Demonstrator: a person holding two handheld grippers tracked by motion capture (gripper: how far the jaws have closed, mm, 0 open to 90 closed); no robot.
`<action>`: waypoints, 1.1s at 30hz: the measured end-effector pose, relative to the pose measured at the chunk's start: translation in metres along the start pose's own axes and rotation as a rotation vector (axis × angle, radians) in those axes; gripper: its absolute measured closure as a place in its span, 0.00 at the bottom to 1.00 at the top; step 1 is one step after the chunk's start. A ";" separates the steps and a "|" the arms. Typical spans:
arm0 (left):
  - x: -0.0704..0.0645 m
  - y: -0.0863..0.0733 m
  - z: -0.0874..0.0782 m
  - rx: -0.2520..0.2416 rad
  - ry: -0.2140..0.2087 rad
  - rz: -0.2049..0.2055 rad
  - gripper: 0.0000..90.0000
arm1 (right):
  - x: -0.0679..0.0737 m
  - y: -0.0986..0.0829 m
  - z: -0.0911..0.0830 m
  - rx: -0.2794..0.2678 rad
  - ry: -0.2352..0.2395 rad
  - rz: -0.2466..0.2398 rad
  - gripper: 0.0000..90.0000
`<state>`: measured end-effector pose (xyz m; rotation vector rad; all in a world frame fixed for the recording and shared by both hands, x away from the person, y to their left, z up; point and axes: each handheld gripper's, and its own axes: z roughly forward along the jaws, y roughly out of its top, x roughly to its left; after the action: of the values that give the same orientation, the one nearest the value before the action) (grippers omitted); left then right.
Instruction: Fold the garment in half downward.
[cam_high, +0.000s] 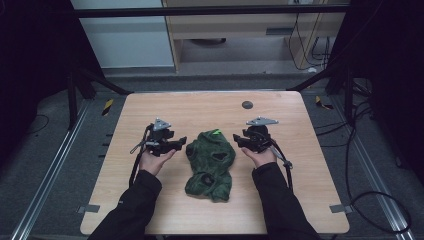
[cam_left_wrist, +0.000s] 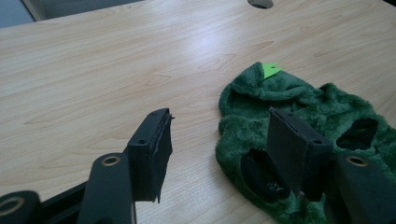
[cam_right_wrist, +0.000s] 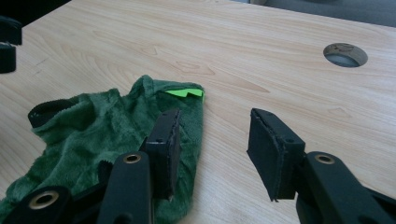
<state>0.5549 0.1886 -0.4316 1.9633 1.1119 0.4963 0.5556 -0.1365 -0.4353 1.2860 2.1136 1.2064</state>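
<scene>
A dark green fleece garment (cam_high: 211, 162) with black-edged openings and a bright green tag (cam_high: 216, 132) lies crumpled in the middle of the wooden table (cam_high: 215, 107). My left gripper (cam_high: 181, 142) is just left of it, open, nothing between the jaws. In the left gripper view the garment (cam_left_wrist: 299, 112) lies under and behind the right jaw, and the gripper (cam_left_wrist: 224, 142) holds nothing. My right gripper (cam_high: 238, 140) is just right of the garment, open. In the right gripper view the gripper (cam_right_wrist: 215, 140) has its left jaw above the garment (cam_right_wrist: 98, 135) near the tag (cam_right_wrist: 184, 93).
A round cable hole (cam_high: 247, 104) sits near the table's far edge, and shows in the right gripper view as a hole (cam_right_wrist: 345, 54). Black cables (cam_high: 360, 190) run on the floor to the right. Metal frame rails (cam_high: 50, 170) flank the table. Bare wood surrounds the garment.
</scene>
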 end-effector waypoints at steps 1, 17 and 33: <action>0.000 0.000 0.002 0.001 0.002 0.000 0.45 | 0.000 0.000 0.002 0.002 0.001 0.003 0.60; 0.000 0.001 0.037 0.052 -0.008 -0.010 0.50 | -0.001 -0.008 0.023 0.061 0.015 0.004 0.61; -0.001 -0.007 0.061 0.110 -0.032 -0.018 0.59 | 0.003 -0.017 0.040 0.122 0.041 0.002 0.61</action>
<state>0.5909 0.1616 -0.4741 2.0473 1.1573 0.4001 0.5727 -0.1182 -0.4709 1.3260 2.2461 1.1295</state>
